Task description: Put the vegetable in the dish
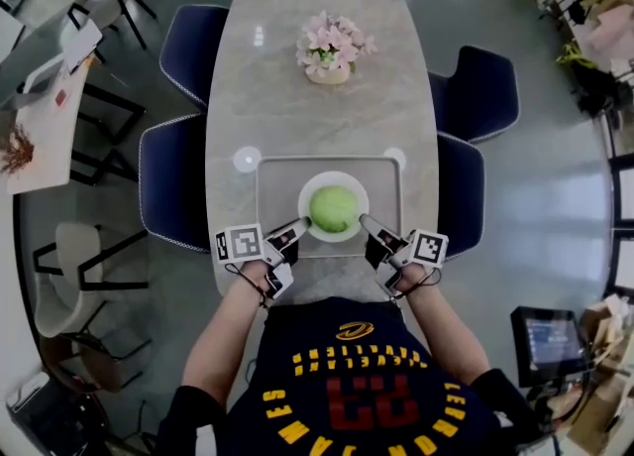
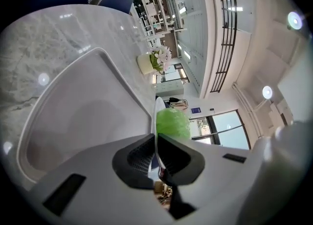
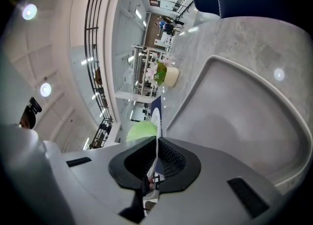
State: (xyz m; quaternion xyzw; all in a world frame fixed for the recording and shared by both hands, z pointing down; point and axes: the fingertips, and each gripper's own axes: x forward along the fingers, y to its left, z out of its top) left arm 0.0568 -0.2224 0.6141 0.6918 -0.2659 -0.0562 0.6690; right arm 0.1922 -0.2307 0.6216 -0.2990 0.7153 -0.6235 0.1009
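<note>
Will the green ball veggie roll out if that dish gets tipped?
It might roll: the vegetable looks round and lies loose in the dish. The raised rim should probably keep it in while the left gripper and right gripper, pinching opposite sides, hold it level.

One marble table (image 1: 317, 117) is in view, and on it lie one grey tray (image 1: 277, 186), one white dish (image 1: 306, 194) and one green vegetable (image 1: 333, 208) — a single round head. One pot of pink flowers (image 1: 332, 51) stands there too. Four dark blue chairs (image 1: 170, 181) flank the table — two on each side. There are two grippers: one left gripper (image 1: 297, 229), one right gripper (image 1: 369, 223).
</note>
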